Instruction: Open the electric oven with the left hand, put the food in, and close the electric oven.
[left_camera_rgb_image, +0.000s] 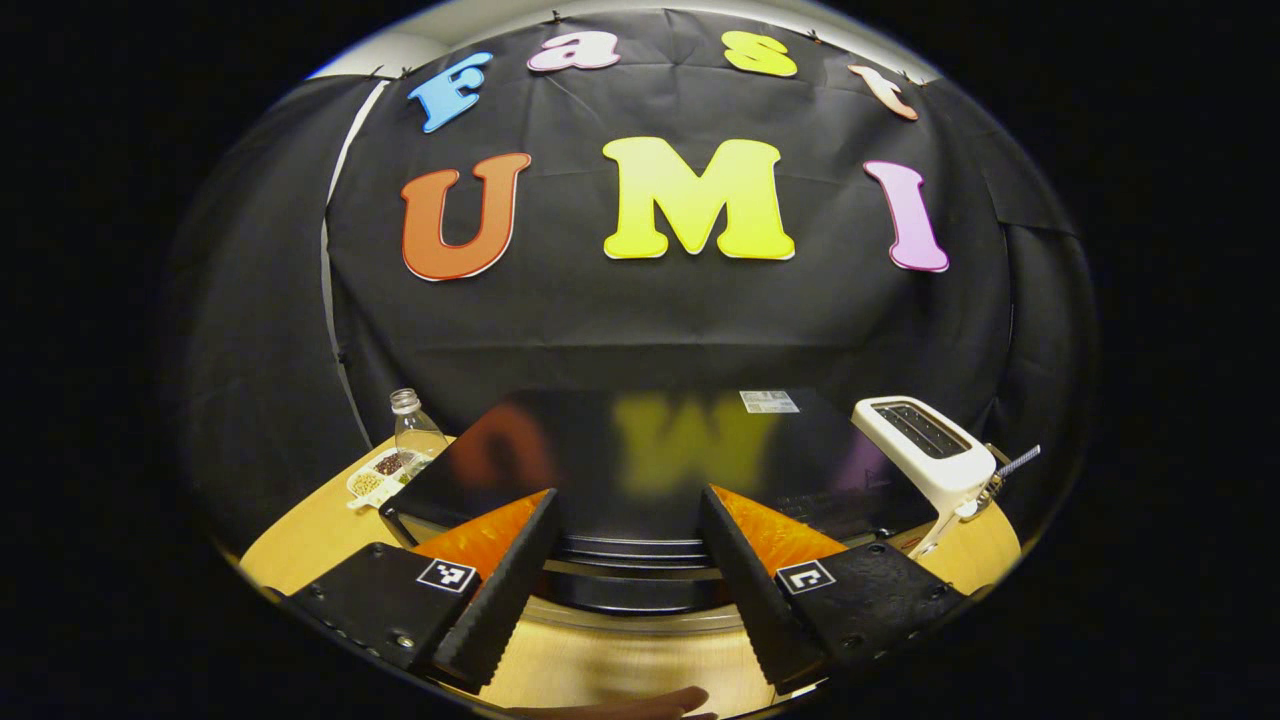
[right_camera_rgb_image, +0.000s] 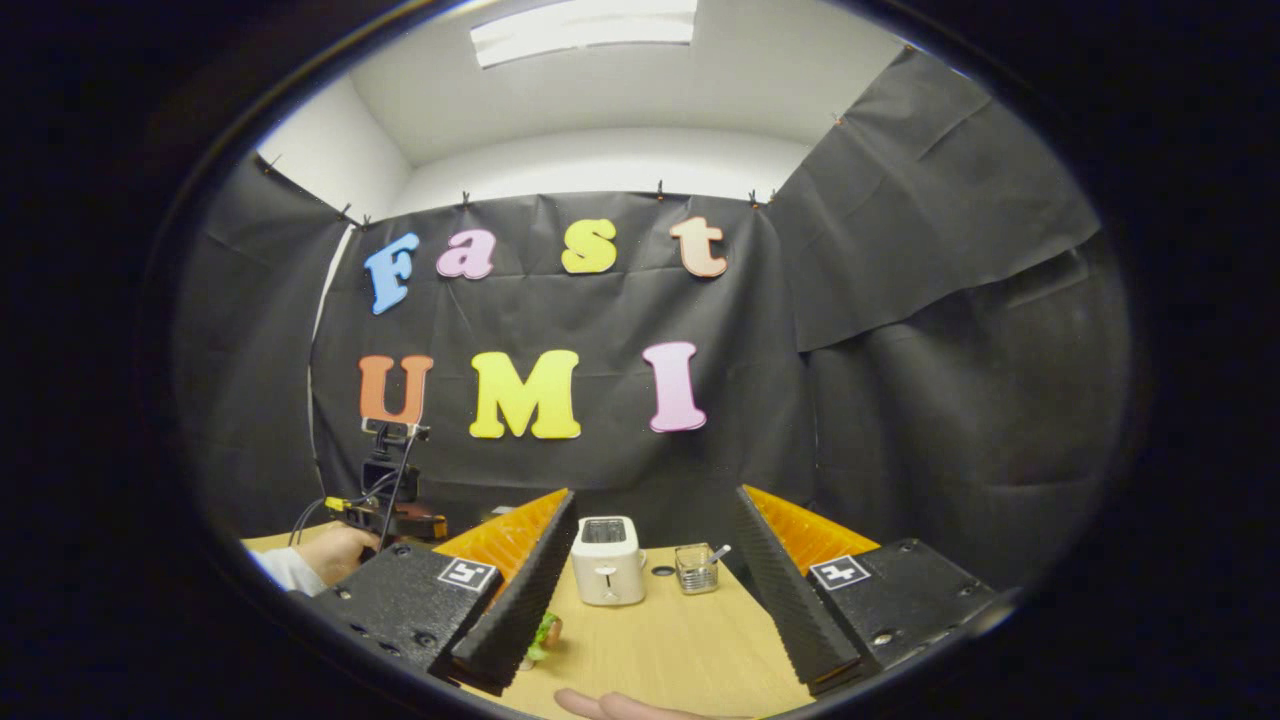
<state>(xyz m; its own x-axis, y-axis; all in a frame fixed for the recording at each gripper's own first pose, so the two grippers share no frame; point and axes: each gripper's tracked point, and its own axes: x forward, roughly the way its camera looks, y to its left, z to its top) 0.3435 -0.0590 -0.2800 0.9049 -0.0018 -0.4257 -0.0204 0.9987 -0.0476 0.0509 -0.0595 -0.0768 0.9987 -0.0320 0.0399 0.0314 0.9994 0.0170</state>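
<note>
One electric oven (left_camera_rgb_image: 640, 470): black, glossy top, shut.

a glossy black electric oven (left_camera_rgb_image: 640, 450), a white toaster (left_camera_rgb_image: 925, 450) and a light wooden table (right_camera_rgb_image: 680, 640).

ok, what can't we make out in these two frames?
- Oven door and handle: left gripper view, hidden behind the left gripper and its fingers.
- Food: right gripper view, mostly hidden behind a right gripper finger.
- Small tray contents: left gripper view, too small.
</note>
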